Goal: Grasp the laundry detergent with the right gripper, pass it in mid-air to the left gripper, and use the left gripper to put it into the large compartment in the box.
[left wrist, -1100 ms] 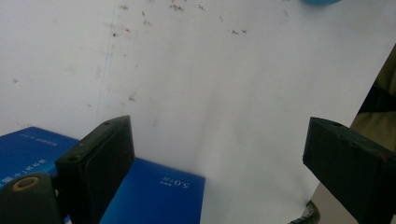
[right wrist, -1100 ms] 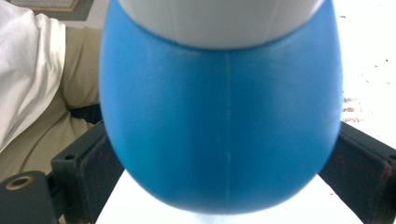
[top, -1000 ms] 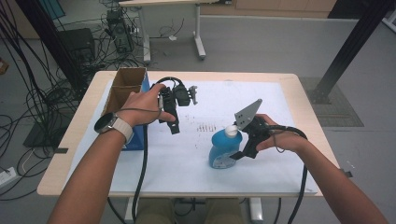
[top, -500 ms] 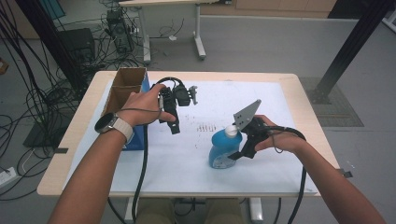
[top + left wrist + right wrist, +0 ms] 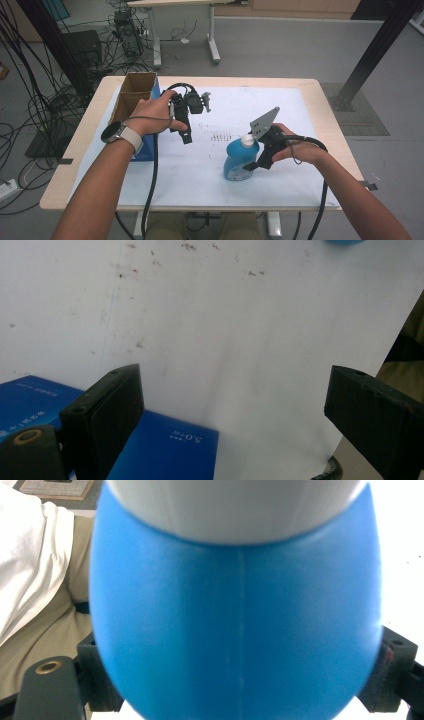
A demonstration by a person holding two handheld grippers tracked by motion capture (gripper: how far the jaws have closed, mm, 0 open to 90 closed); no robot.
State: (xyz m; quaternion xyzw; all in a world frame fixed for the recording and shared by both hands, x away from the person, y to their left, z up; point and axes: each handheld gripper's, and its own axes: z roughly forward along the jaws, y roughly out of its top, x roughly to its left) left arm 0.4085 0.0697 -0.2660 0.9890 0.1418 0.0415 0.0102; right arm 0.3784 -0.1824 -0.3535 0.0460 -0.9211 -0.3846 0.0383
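Since the earlier frame, both hands kept their places; the right hand-held gripper [image 5: 252,159] had been closing its jaws around the blue bottle [image 5: 239,161], now flanking it near the bench's near edge. Left hand-held gripper [image 5: 186,135] stayed apart, empty. Lift not yet begun.

Item: blue plastic bottle [image 5: 239,161] | Cap: white, fitted on top | Body: rounded, smooth, opaque, with a faint vertical mould seam | Pose: upright | Place: on the white sheet covering the bench [image 5: 90,135], right of centre, towards the near edge
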